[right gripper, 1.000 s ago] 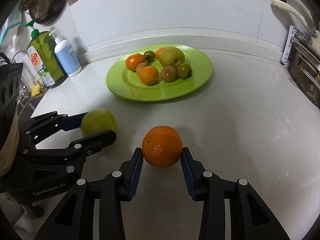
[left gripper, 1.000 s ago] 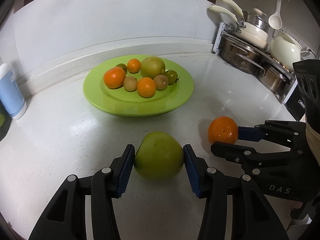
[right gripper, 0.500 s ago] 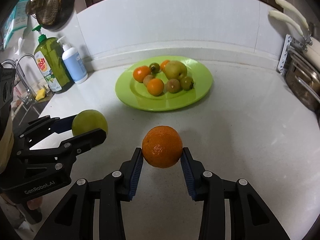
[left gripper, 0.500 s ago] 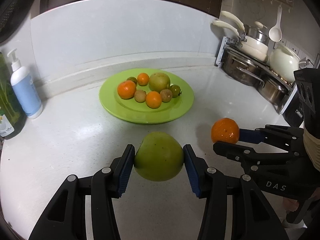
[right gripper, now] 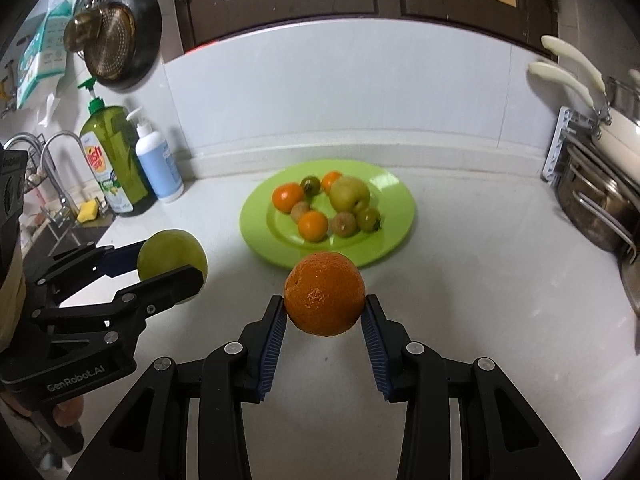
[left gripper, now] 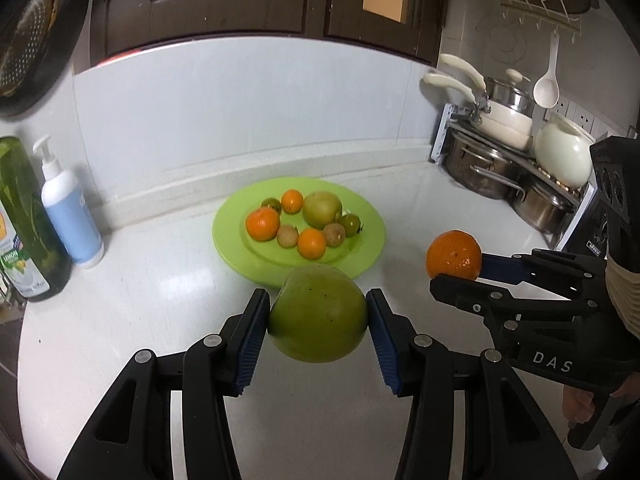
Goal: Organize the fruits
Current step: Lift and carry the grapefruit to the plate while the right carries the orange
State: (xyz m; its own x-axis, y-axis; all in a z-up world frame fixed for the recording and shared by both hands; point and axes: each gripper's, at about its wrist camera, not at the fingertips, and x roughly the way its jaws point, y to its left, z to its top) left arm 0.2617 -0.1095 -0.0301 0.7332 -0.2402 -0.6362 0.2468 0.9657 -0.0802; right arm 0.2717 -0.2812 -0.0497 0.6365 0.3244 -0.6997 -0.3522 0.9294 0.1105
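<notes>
My left gripper (left gripper: 318,322) is shut on a large green apple (left gripper: 318,314) and holds it in the air above the white counter; the apple also shows in the right wrist view (right gripper: 172,258). My right gripper (right gripper: 324,314) is shut on an orange (right gripper: 324,294), also lifted; the orange shows in the left wrist view (left gripper: 454,256) to the right of the apple. Beyond both stands a green plate (left gripper: 360,256) (right gripper: 396,236) with several small oranges, a green apple (right gripper: 349,193) and other small fruits.
A green dish-soap bottle (right gripper: 114,160) and a white-blue pump bottle (right gripper: 158,162) stand at the back left by the sink (right gripper: 60,236). A rack of pots and pans (left gripper: 500,160) stands at the right. A strainer pan (right gripper: 116,46) hangs on the wall.
Both grippers have risen and drawn back from the plate with their fruits. The apple and orange have left the counter. More of the wall and cabinets shows now.
</notes>
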